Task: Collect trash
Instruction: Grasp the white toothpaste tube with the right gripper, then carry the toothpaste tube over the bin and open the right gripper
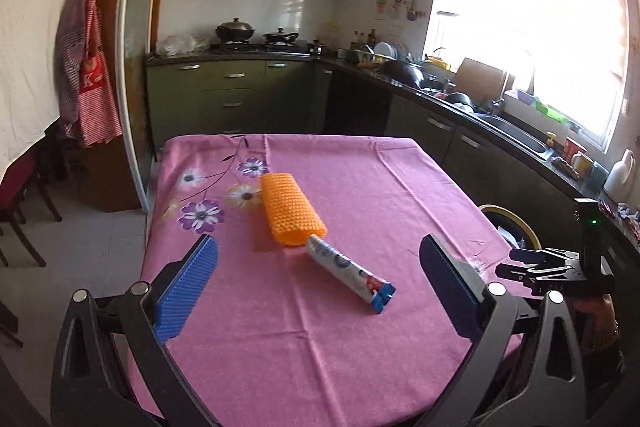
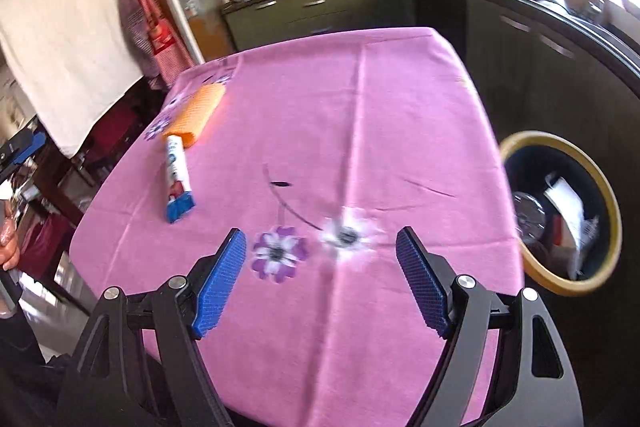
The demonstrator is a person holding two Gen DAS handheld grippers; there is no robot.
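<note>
A white and blue toothpaste tube (image 1: 352,275) lies on the pink tablecloth (image 1: 360,347), one end tucked into an orange foam net sleeve (image 1: 290,211). Both also show in the right wrist view, tube (image 2: 178,179) and sleeve (image 2: 198,109), at the table's left. My left gripper (image 1: 316,279) is open and empty, hovering just short of the tube. My right gripper (image 2: 320,267) is open and empty above the flower print near the table's front. A yellow-rimmed trash bin (image 2: 560,215) with trash inside stands off the table's right edge.
The bin's rim also shows in the left wrist view (image 1: 516,223), behind the right gripper's body (image 1: 560,267). Kitchen counters with a sink (image 1: 516,135) run along the right. A stove with pots (image 1: 256,39) is behind. Chairs (image 1: 20,195) stand to the left.
</note>
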